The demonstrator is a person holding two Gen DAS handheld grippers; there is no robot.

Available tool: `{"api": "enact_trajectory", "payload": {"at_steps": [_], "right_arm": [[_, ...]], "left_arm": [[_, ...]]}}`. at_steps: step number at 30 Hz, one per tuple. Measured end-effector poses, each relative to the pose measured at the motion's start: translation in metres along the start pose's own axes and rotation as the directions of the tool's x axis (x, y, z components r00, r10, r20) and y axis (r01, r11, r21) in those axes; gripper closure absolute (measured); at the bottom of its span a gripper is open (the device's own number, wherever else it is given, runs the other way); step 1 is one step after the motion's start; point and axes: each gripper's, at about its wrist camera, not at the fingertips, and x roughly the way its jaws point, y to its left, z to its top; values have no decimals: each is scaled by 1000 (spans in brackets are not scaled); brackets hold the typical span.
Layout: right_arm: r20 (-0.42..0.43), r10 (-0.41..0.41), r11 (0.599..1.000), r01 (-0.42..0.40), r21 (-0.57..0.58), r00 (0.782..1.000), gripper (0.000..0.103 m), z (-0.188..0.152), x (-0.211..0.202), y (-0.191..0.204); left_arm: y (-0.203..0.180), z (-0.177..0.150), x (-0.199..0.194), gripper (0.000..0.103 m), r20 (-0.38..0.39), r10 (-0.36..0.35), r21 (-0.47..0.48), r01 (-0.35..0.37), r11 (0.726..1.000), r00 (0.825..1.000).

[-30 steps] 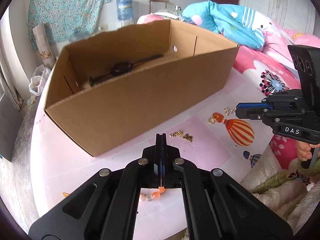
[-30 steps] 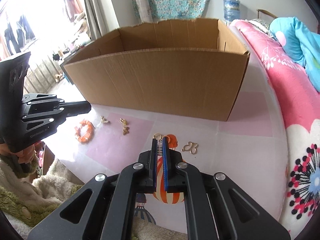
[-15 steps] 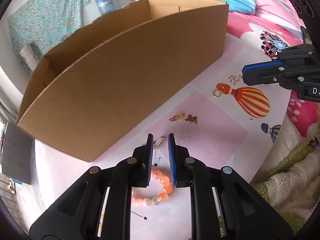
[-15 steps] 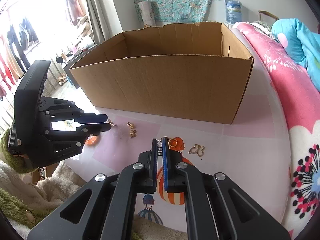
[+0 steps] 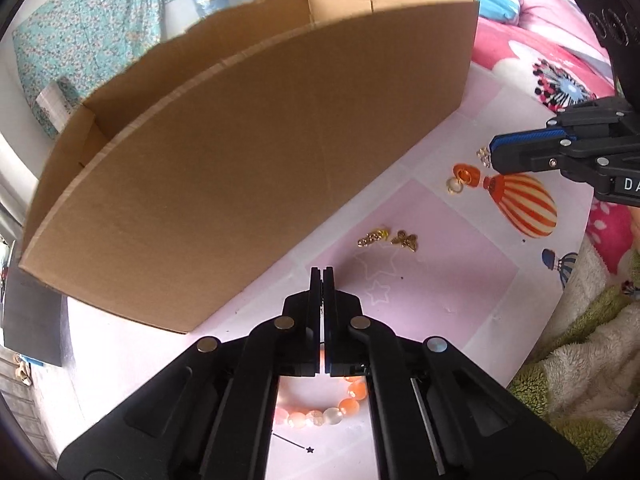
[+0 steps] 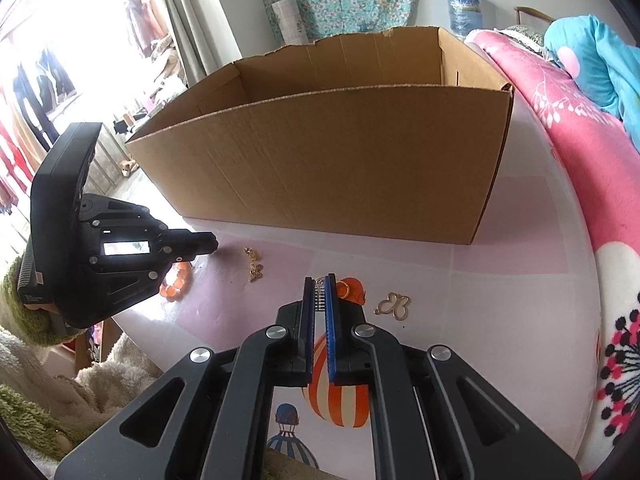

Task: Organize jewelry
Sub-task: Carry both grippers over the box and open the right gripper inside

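Left wrist view: glossy round-beaded orange bracelet (image 5: 320, 412) beside corrugated cardboard box (image 5: 240, 168).

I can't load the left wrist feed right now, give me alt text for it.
The left gripper, jaws shut, points down at a pink table just over an orange bead bracelet, with a big cardboard box behind. Small gold charms lie ahead, and the right gripper reaches in from the right.
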Motion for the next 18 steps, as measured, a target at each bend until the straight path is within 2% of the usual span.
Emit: {"api": "enact_trajectory", "payload": {"at_steps": [6,9,13,18], "right_arm": [[48,1,1000,-1,-8,999,98,6,-16,5],[87,11,1000,-9,-20,996,98,15,-29,13],[151,31,998,-23,-55,988,98,34,-49,25],[236,91,993,-71,-92,967,98,76,-70,27]], "left_arm": [[8,1,-36,103,86,6,-61,-1,998,996],[11,7,-63,103,154,-27,-102,43,994,988],[15,22,-101,103,282,-103,-146,149,978,954],[33,60,-128,103,410,-133,-139,206,969,902]]}}
